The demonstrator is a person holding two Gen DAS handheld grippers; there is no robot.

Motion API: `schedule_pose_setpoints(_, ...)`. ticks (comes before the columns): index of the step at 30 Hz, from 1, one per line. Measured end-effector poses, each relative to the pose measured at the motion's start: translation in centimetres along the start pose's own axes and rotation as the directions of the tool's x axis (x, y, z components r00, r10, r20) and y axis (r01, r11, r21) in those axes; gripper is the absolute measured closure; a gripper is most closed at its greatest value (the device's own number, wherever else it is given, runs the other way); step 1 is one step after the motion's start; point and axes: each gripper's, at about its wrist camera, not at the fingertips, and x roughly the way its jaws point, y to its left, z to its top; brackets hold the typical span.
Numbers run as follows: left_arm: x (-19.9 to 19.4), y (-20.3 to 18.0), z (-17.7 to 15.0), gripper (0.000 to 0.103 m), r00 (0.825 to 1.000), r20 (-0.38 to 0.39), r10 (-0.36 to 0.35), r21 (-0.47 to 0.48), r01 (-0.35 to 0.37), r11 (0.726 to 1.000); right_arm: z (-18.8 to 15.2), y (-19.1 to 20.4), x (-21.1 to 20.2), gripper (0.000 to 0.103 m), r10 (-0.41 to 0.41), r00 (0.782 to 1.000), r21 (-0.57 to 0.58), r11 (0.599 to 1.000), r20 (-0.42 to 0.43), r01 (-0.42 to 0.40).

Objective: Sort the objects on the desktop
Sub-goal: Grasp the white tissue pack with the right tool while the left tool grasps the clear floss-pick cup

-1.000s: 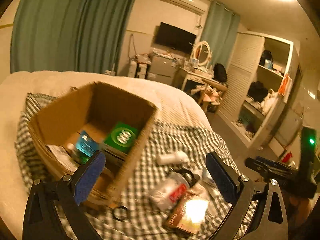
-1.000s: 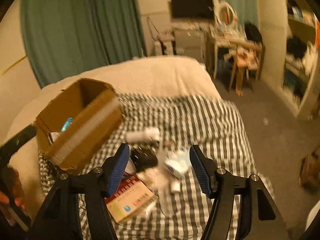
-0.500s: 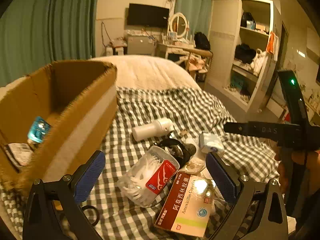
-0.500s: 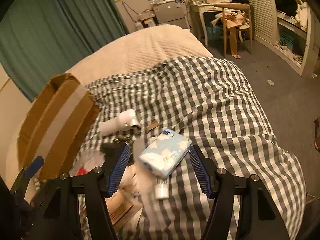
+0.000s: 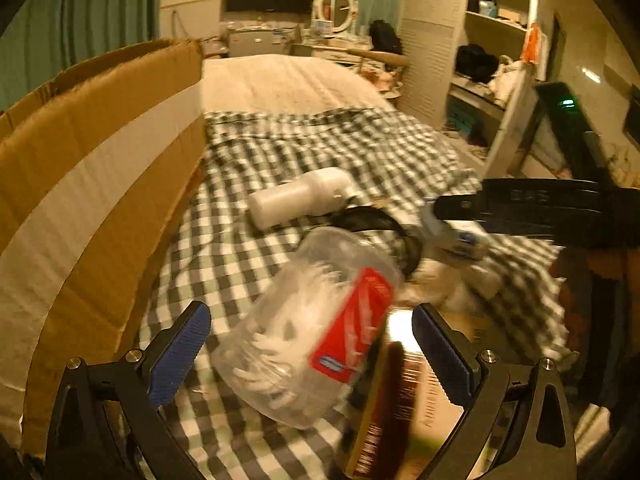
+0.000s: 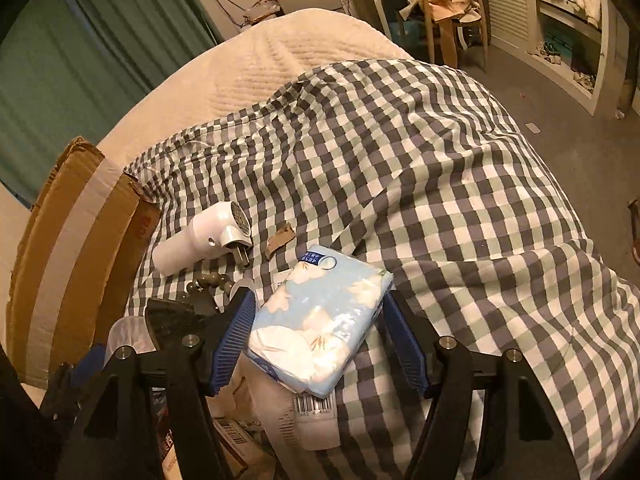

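Both claws wide open over the checked cloth (image 6: 440, 168).
We've got the right gripper (image 6: 320, 340) straddling the tissue pack (image 6: 320, 320), and the left gripper (image 5: 308, 356) empty around the clear tub (image 5: 304, 336).

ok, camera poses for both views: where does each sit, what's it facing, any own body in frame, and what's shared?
Left wrist: on the left gripper, low over the bed, facing the clear tub; its own open fingers show, and the right gripper enters at right.
Right wrist: on the right gripper, higher, looking down at the tissue pack between its open fingers.
Shared: cardboard box, white device, checked cloth.
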Motion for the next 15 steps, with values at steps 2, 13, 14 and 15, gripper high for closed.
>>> schedule_pose_setpoints(2, 0.8, 0.4, 0.0, 0.000, 1.000, -0.013, 0.002, -0.018, -0.002, 1.000, -0.1, 0.2, 0.1, 0.037, 0.002, 1.000, -0.005, 1.000, -0.004, -0.002)
schedule_pose_setpoints(13, 1.5, 0.2, 0.2, 0.026, 0.999, -0.042, -0.019, -0.029, 0.017, 0.999, -0.6, 1.6, 0.7, 0.047, -0.002, 1.000, -0.057, 0.998, -0.021, 0.001)
schedule_pose_setpoints(14, 1.4, 0.3, 0.2, 0.027, 0.999, -0.044, -0.022, -0.036, 0.020, 0.999, -0.5, 1.7, 0.6, 0.048, -0.003, 1.000, -0.070, 0.998, -0.018, 0.002)
schedule_pose_setpoints(15, 1.2, 0.4, 0.4, 0.033, 0.999, -0.046, -0.020, -0.044, 0.018, 0.999, -0.5, 1.9, 0.5, 0.049, -0.003, 1.000, -0.079, 0.997, -0.012, 0.002)
